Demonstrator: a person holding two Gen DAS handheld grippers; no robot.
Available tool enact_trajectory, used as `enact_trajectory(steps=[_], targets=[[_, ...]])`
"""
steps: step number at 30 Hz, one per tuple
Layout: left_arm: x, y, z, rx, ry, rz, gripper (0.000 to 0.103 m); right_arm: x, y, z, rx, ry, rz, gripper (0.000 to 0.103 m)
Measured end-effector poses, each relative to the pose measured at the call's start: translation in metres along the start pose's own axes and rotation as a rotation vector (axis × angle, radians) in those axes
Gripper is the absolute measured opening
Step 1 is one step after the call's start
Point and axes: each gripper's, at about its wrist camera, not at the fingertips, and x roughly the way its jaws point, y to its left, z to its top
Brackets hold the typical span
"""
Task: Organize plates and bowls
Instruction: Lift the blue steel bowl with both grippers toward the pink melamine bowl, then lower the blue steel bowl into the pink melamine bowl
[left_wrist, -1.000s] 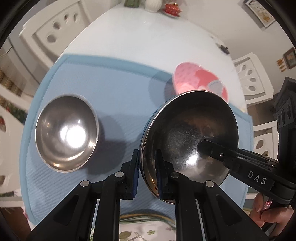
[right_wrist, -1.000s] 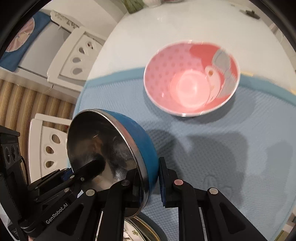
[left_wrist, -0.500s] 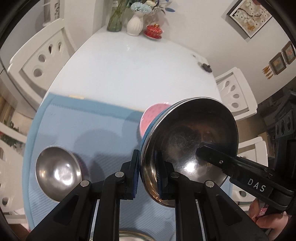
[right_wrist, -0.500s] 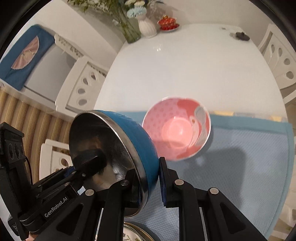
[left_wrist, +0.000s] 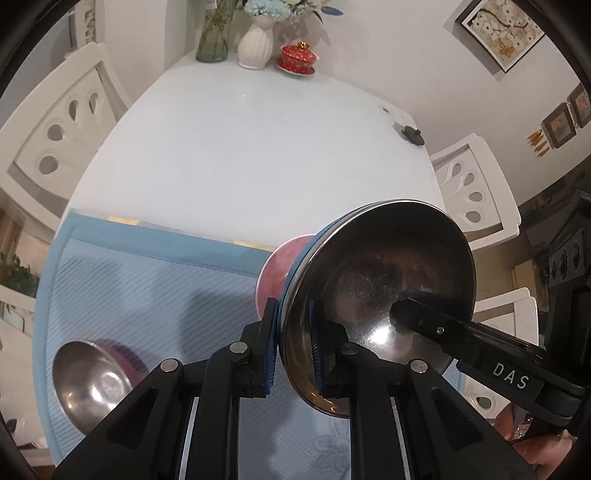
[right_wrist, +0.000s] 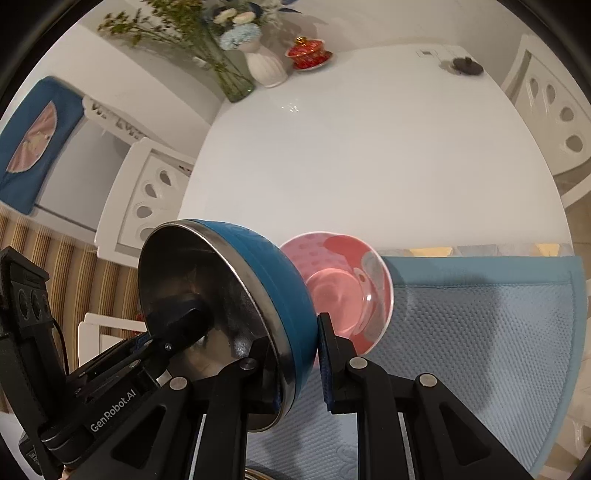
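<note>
Both grippers clamp the rim of one blue bowl with a steel inside (left_wrist: 376, 280), held tilted above the blue mat (left_wrist: 147, 280). My left gripper (left_wrist: 293, 347) is shut on its near rim; my right gripper (right_wrist: 299, 362) is shut on the opposite rim, blue outside showing in the right wrist view (right_wrist: 269, 273). A pink patterned bowl (right_wrist: 343, 291) stands on the mat behind it, partly hidden in the left wrist view (left_wrist: 277, 266). A second steel bowl (left_wrist: 92, 380) sits on the mat at the lower left.
The white oval table (left_wrist: 258, 147) carries a glass vase (left_wrist: 212, 33), a white vase (left_wrist: 255, 44), a red lidded cup (left_wrist: 298, 59) and a small black object (left_wrist: 413, 133) at its far end. White chairs (left_wrist: 55, 129) stand around it.
Both grippers have lifted the blue bowl higher and tilted back; the mat, pink bowl and steel bowl have dropped lower in view and more of the far table shows.
</note>
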Motion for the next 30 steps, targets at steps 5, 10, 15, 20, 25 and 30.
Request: enact_trajectory(steps=[5, 10, 15, 20, 25, 30], targets=[[0.025, -0.001, 0.004, 0.000, 0.037, 0.011, 0.013, 0.017, -0.013, 0.008, 0.018, 0.028, -0.013, 0.015], [0.046, 0.001, 0.005, -0.003, 0.074, 0.021, 0.013, 0.041, -0.026, 0.011, 0.038, 0.072, -0.017, 0.015], [0.067, 0.001, 0.004, 0.011, 0.111, 0.042, 0.013, 0.065, -0.037, 0.013, 0.055, 0.118, -0.030, 0.015], [0.078, 0.001, 0.002, 0.020, 0.131, 0.048, 0.013, 0.078, -0.045, 0.015, 0.064, 0.143, -0.034, 0.015], [0.082, 0.003, 0.002, 0.028, 0.137, 0.051, 0.013, 0.086, -0.052, 0.014, 0.074, 0.157, -0.029, 0.015], [0.081, 0.004, 0.002, 0.036, 0.138, 0.047, 0.013, 0.086, -0.050, 0.014, 0.070, 0.151, -0.043, 0.015]])
